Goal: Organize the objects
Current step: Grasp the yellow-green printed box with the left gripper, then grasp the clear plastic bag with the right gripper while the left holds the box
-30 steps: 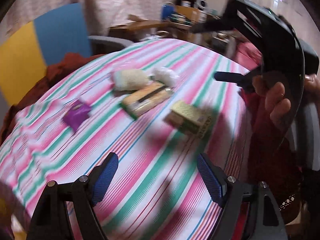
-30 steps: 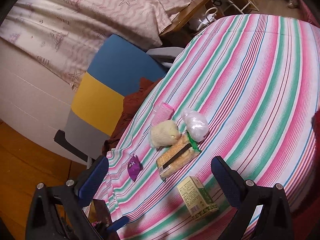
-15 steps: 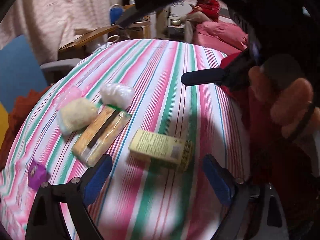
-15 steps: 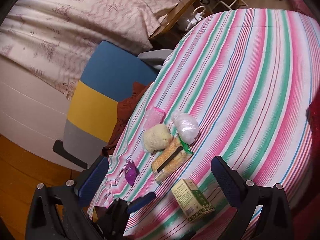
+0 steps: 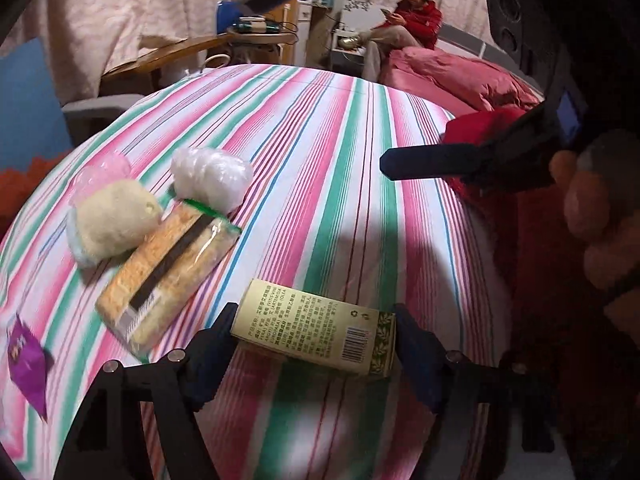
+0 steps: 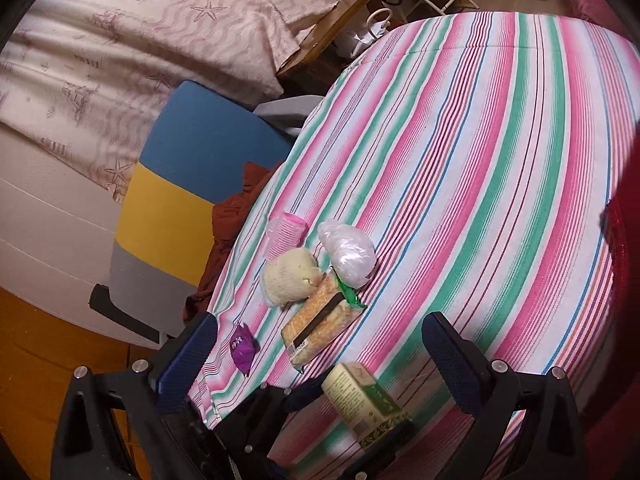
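A yellow-green box (image 5: 304,316) lies on its side on the striped tablecloth (image 5: 344,168). My left gripper (image 5: 314,344) is shut on it, one blue pad at each short end. From the right wrist view the same box (image 6: 364,400) shows low down, between the left gripper's black arms. My right gripper (image 6: 320,360) hovers high above the table, open and holding nothing; one of its fingers (image 5: 432,158) reaches in from the right, held by a hand (image 5: 592,216). Beyond the box lie a cracker pack (image 5: 168,268), a cream bundle (image 5: 116,220) and a white bag (image 5: 212,178).
A purple packet (image 6: 242,348) lies near the table's left edge, and a pink packet (image 6: 286,232) sits behind the cream bundle. A blue, yellow and grey chair (image 6: 180,184) stands against that edge. A person in red (image 5: 416,20) sits beyond pink bedding (image 5: 460,76).
My left gripper has moved forward and down to the box, and its fingers have narrowed onto the box's ends. The right gripper has stayed high and open, drifting slightly.
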Tool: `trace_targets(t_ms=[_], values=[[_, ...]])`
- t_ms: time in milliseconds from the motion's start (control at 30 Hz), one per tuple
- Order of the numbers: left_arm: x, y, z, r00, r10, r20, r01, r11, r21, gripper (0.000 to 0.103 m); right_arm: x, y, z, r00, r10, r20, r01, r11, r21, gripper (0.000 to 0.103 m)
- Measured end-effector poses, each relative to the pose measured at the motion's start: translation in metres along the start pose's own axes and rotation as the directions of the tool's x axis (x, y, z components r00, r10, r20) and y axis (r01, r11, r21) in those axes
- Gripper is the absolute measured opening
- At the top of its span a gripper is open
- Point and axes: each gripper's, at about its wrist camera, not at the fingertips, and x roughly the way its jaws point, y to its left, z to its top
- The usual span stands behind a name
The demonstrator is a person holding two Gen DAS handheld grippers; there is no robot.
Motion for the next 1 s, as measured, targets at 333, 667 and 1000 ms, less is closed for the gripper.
trace_targets(t_ms=[333,667,1000], values=[[-0.055,0.017,-0.069,0.951,0.311,-0.008,-0.297,0.902,-0.314,0.075,0.012,0.005,-0.002,0.997,-0.042,-0.059,0.040,0.998,-0.039,0.103],[-0.073,0.024,-0.111,0.916,0.401,-0.004,-0.364,0.828,-0.427,0.076,0.028,0.014,-0.010,0.984,-0.125,-0.126,0.112,0.988,-0.105,0.103],[-0.069,0.021,-0.111,0.907,0.422,0.001,-0.384,0.826,-0.412,0.076,0.042,0.022,-0.017,0.961,-0.221,-0.168,0.188,0.964,-0.188,0.103]])
